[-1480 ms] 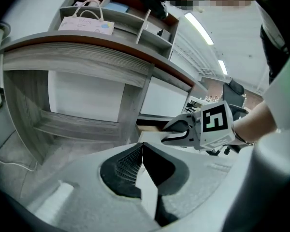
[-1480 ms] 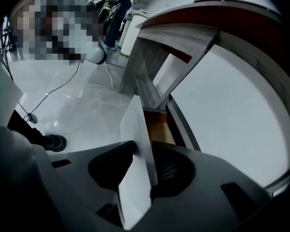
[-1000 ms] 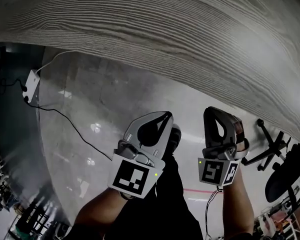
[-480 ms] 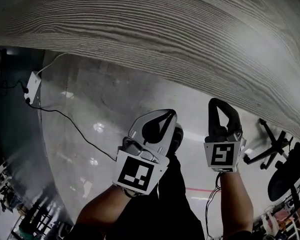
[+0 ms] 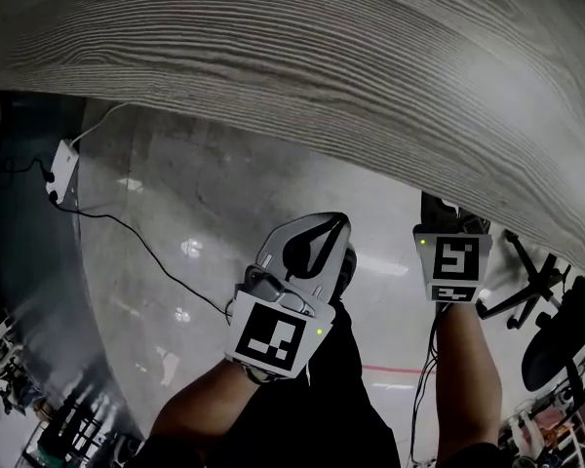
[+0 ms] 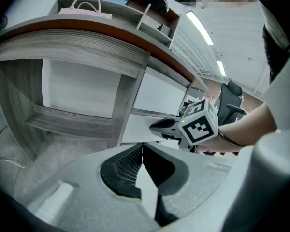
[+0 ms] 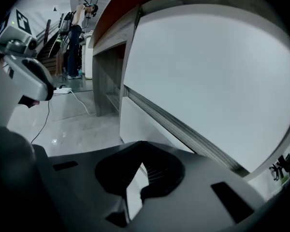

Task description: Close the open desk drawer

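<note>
Desk [image 5: 322,66]: wood-grained top, spanned the whole upper head view; grey uprights and an open knee bay beneath, shown in the left gripper view.

Floor [image 5: 205,232]: grey and glossy, lay below both hands.

Drawer fronts [image 7: 208,81]: white, stacked one above another under the desk's right part, parted by a dark grooved gap. Filled most of the right gripper view. Could not be told which front stood out, or how far.

Right gripper [image 7: 141,146]: jaws together, nothing between them. Nose tucked under the desk edge and aimed at the white fronts, close by; contact not shown.

Left gripper [image 6: 142,145]: jaws likewise closed on nothing. Hung over the floor, apart from the desk.

Power strip [image 5: 63,164]: white, on the floor at left, cable trailing.

Task judged at the approach stage: pushing tool closed and lined up, push itself not yet made.
</note>
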Motion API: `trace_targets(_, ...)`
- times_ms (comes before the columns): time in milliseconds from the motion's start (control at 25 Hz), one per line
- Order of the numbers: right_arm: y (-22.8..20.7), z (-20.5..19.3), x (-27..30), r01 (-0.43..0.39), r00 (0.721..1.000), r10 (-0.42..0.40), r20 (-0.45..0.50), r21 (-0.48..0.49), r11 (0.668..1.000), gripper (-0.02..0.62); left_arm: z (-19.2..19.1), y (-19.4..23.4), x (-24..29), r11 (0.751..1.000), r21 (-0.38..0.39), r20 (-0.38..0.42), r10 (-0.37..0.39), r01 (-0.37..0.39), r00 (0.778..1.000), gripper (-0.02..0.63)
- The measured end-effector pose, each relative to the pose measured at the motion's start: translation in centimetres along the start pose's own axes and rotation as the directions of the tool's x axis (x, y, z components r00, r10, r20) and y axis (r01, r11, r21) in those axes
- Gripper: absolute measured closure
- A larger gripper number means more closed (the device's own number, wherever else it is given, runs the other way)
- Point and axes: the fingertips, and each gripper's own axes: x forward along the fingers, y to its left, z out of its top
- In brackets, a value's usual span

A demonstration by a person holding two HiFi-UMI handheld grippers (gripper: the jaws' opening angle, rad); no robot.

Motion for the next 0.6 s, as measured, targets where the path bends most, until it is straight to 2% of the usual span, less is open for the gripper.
trace_targets(200,-0.1,0.0,0.7,0.007,1.0,-0.007,-0.008,0.014,1.0,0.583,0.0,-0.2,-0.2,1.0,-0.005,0.006,-0.007,0.007,1.0,0.598)
trace_targets(440,0.3,-1.1,1.6,0.035,0.999,-0.031,-0.033,0.12,0.992,0.583,1.0,-0.8,-1.4,1.0,0.018,0.022,-0.017,0.017,1.0,0.598)
trace_targets(600,3.7,0.7,-0.8,-0.061,0.998,0.061,0.007,0.221,0.973,0.583,2.9,-1.0,-3.9,1.0,0.02,0.051,-0.015,0.014,0.999,0.598)
